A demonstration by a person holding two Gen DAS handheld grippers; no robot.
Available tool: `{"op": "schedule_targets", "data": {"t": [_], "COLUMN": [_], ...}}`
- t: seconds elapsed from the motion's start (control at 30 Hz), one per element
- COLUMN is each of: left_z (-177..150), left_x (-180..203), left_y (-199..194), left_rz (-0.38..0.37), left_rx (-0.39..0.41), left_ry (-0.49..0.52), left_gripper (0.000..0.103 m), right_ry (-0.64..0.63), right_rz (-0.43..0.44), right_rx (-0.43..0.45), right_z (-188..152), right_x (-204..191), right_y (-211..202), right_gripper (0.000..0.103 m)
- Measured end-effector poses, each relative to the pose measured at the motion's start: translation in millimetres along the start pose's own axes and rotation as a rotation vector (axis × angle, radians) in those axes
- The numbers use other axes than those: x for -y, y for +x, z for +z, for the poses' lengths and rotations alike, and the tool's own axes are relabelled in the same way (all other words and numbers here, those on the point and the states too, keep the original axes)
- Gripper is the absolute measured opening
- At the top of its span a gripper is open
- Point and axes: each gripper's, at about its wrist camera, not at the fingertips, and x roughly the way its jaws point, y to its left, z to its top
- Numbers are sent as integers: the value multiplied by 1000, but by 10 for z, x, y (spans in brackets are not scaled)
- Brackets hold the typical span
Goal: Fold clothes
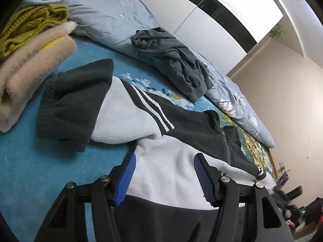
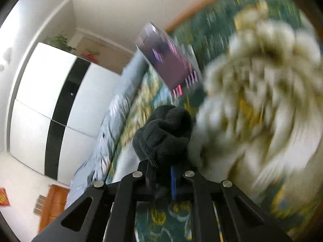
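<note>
Directly under my left gripper [image 1: 164, 178]: fleece jacket [image 1: 173, 161], black and pale grey, spread flat on the bed. I list my left jaws as released, blue pads [image 1: 126, 178] wide apart and hovering over the pale body panel, gripping nothing.

Items, largest first:

1. Bed cover [image 1: 60, 161], teal plush with a floral print toward the far side; it carries everything below.
2. Duvet [image 1: 113, 18], light blue with white daisies, bunched along the wall side of the bed.
3. Fleece jacket as above: one sleeve folded across the chest, dark cuff end [image 1: 74, 104] lying on the teal cover, two white stripes on the shoulder, zip and collar [image 1: 226, 133] toward the right.
4. Folded stack at upper left: cream fuzzy garment [image 1: 30, 70] beneath an olive knit sweater [image 1: 26, 28], just beside the jacket's sleeve but apart from it.
5. Dark grey garment [image 1: 171, 60], crumpled, resting on the duvet's edge, well apart from the jacket.
6. Purple box [image 2: 171, 60], seen only in my right view, heavily blurred; I cannot read it.

My right gripper [image 2: 163, 173] is clenched on a wad of dark fleece [image 2: 163, 133], probably the jacket's other sleeve, though blur prevents certainty.
</note>
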Motion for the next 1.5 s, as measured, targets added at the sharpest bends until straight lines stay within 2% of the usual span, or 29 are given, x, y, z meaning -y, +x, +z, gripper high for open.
{"op": "schedule_targets", "data": {"t": [0.1,0.2,0.27,0.37,0.47,0.53,0.7,0.8,1.1,1.2,1.3,1.5], "left_z": [4,-14,-29,-42,-48,-37,30,24,-27,-41,-44,-51], "left_x": [-45,-52,-33,-8,-35,-109,-418,-631,-999,-1074,-1156,-1199], "left_y": [9,35,49,72,42,-23,-238,-331,-402,-418,-437,-469], "left_rz": [9,14,16,-1,-18,-16,5,20,48,92,161,473], "left_rx": [2,-2,-6,-13,-9,3,37,34,19,25,48,142], "left_ry": [-7,0,16,30,31,27,-11,-32,-89,-85,-78,-49], "left_gripper": [64,64,64,64,64,64,64,64,64,64,64,64], "right_ry": [-36,-115,-247,-574,-896,-1089,-1463,-1570,-1757,-1819,-1891,-1976], "right_rz": [-61,-166,-172,-150,-109,-64,80,97,67,56,57,52], "right_rx": [19,-43,-14,28,-19,-86,-272,-385,-447,-467,-490,-476], "right_z": [147,48,-129,-591,-1337,-1974,-3728,-4417,-5392,-5717,-5886,-5976], "right_x": [49,2,-313,-1221,-2172,-2708,-3415,-3547,-3724,-3783,-3746,-3673], "right_y": [-55,92,20,-68,49,171,489,780,1260,1420,1438,1450], "right_gripper": [11,11,11,11,11,11,11,11,11,11,11,11]}}
